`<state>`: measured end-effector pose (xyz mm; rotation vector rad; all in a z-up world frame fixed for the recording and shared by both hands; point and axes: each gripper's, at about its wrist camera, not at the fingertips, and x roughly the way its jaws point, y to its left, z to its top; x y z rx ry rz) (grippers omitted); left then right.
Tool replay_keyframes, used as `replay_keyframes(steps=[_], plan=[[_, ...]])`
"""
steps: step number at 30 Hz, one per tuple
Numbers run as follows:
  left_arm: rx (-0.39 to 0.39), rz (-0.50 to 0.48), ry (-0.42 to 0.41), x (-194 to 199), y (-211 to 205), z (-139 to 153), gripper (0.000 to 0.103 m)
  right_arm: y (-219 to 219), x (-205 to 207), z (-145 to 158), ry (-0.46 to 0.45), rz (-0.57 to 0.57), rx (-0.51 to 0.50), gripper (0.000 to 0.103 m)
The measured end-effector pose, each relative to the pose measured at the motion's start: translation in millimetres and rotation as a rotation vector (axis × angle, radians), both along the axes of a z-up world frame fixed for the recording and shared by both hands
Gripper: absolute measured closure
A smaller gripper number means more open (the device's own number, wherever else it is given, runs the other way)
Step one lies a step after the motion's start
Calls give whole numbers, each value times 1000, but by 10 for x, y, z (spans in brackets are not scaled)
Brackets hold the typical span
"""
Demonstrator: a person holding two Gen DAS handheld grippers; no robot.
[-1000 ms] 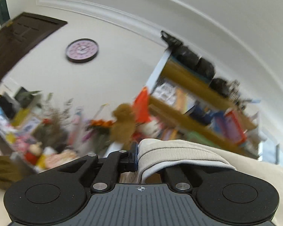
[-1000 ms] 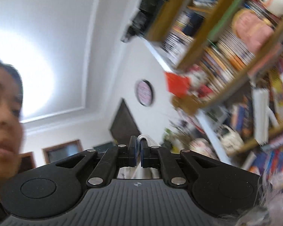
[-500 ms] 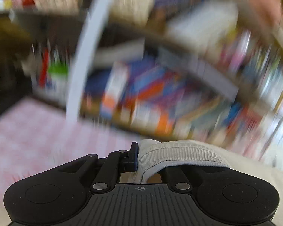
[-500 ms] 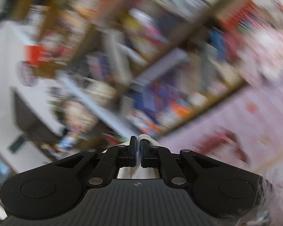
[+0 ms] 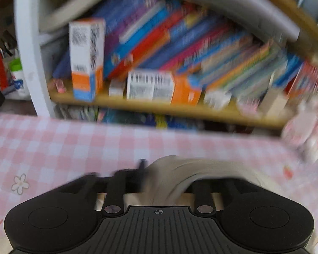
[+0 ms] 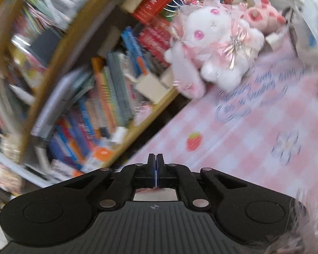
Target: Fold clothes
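In the left wrist view a cream garment [image 5: 180, 169] with a ribbed hem lies over my left gripper [image 5: 167, 169], low above the pink checked tablecloth [image 5: 74, 144]. Its jaws are opening: the left finger [image 5: 142, 166] is blurred and stands apart from the cloth, while the fold still hangs over and hides the right finger. In the right wrist view my right gripper [image 6: 156, 163] is shut, pad against pad, and no cloth shows past its tips. It hangs over the far edge of the same tablecloth [image 6: 254, 139].
A bookshelf [image 5: 159, 105] packed with books and boxes stands right behind the table's far edge. A white and pink plush rabbit [image 6: 214, 40] sits on the table at the back right. A strawberry print [image 6: 194, 140] marks the cloth near the right gripper.
Both grippers swung down from the ceiling and wall towards the table and bookshelf. The left jaws have parted from the cream hem. The white cloth seen between the right pads no longer shows.
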<state>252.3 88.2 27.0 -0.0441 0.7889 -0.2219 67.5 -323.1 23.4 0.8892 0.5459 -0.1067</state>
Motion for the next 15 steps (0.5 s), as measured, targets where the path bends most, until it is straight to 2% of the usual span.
replay_keyframes(steps=[1,2,5,7,8,9,15], plan=[[26,-19,11,-26,-15,-39,39,-2,45,2,22,31,-41,101],[51,-38,22,-51,-31,-78,31,5,89,4,44,64,-85,98],[97,-77,-14,-307,51,-132,23,221,179,-9,101,189,-259,96],[116,-102,-9,-490,139,-151,23,432,177,-17,117,278,-368,82],[133,-112,-16,-577,181,-152,23,538,176,-21,124,324,-422,67],[151,-121,-24,-664,222,-152,23,658,172,-21,126,379,-469,59],[265,-126,-74,-1141,629,-181,22,1524,82,-49,80,739,-775,52]])
